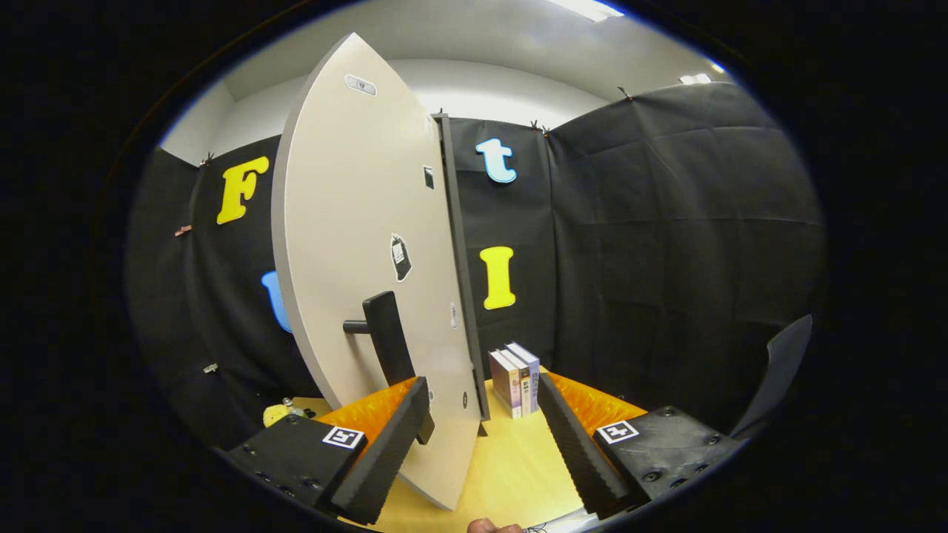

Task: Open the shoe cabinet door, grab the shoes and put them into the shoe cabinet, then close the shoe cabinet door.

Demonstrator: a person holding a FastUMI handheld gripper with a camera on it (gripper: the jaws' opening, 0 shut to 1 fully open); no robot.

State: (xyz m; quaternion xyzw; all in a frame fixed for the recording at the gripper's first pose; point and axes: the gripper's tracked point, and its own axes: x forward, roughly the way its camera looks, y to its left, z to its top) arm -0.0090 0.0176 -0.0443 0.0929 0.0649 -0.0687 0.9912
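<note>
My claw (481, 437) is spread wide and holds nothing. The free edge of the shoe cabinet door (355, 244) stands in the gap between my fingers, nearer the left one. The door is swung well out and seen nearly edge-on, its pale face turned to my left. The dark bar handle (386, 337) sticks out from that face just above my left finger (378, 459). No shoes are visible from here, and I cannot tell what lies inside the cabinet.

I judge the step in hand to be moving this door. To do it well I would keep the edge centred between the fingers, or close on the handle bar squarely, and follow the door's arc around its hinge rather than drag it straight.

Beyond my fingers, a few books (515, 381) stand upright on the yellow desk (511, 466); their spine writing is too small to read. A dark sticker (401, 257) on the door is likewise unreadable.
</note>
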